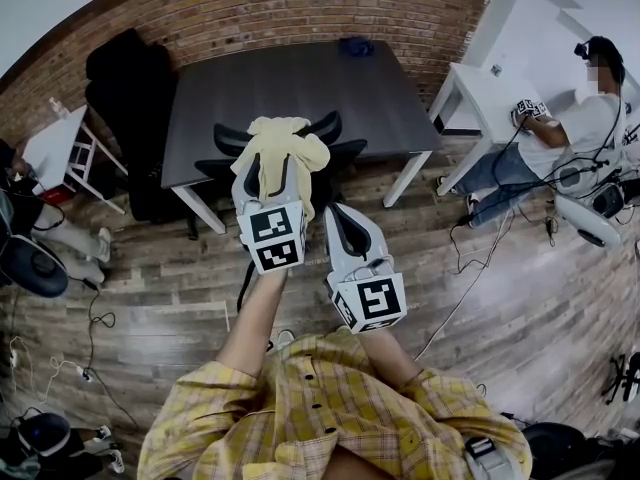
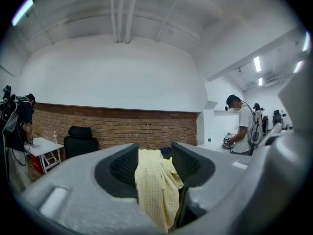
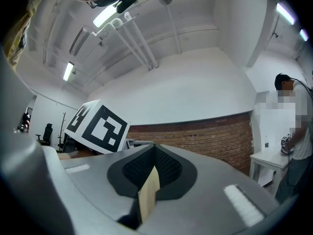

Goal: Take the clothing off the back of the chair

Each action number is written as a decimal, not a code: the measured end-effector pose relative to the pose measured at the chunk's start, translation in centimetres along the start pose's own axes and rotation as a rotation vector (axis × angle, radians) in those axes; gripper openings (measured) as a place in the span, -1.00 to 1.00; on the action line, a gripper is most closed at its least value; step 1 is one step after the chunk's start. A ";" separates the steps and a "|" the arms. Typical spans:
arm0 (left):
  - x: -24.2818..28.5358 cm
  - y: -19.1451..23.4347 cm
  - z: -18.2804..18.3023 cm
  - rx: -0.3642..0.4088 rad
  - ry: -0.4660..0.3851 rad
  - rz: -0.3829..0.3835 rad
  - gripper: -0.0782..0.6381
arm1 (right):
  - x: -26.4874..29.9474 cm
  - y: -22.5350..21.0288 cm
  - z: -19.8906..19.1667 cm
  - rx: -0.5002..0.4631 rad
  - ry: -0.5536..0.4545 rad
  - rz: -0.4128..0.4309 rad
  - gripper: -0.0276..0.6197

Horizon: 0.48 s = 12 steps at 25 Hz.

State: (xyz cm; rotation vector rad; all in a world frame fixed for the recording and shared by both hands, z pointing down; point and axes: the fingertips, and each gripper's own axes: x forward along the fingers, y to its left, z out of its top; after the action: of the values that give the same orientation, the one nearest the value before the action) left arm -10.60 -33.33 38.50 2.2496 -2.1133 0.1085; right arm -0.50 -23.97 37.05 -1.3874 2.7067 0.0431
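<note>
A pale yellow garment (image 1: 288, 146) hangs bunched over my left gripper (image 1: 275, 170), in front of the black chair (image 1: 232, 138) at the dark table. In the left gripper view the garment (image 2: 154, 190) droops between the jaws of the left gripper (image 2: 154, 153), which stand apart. It lies against the left pad, with a gap to the right one. My right gripper (image 1: 338, 216) is just right of the left one and lower. Seen from the right gripper (image 3: 154, 153), the jaws are shut on a thin fold of the garment (image 3: 148, 195).
The dark table (image 1: 290, 78) stands against the brick wall with a blue thing (image 1: 356, 45) at its far edge. A black office chair (image 1: 130, 78) is at the left. A person (image 1: 580, 128) works at a white table (image 1: 490, 93) on the right. Cables (image 1: 95, 318) lie on the floor.
</note>
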 end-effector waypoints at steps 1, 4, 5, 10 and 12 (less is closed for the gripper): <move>0.1 -0.1 0.0 -0.002 -0.003 0.001 -0.18 | 0.0 0.0 0.0 0.000 -0.001 0.001 -0.90; 0.9 -0.1 -0.2 -0.003 -0.002 0.013 -0.18 | 0.1 -0.1 -0.1 0.000 -0.003 0.003 -0.90; 1.2 0.0 -0.3 -0.001 0.001 0.018 -0.18 | 0.2 -0.2 -0.1 0.001 -0.003 0.002 -0.90; 3.2 0.4 -0.6 0.010 0.016 0.036 -0.13 | 0.9 -0.5 0.0 0.002 -0.001 0.002 -0.90; 3.9 0.6 -0.7 0.007 0.021 0.043 -0.07 | 1.0 -0.5 0.1 0.003 -0.002 0.002 -0.90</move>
State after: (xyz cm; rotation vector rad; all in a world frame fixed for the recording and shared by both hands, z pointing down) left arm -10.98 -37.14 39.52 2.1981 -2.1544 0.1405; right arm -0.65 -25.08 36.90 -1.3827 2.7059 0.0402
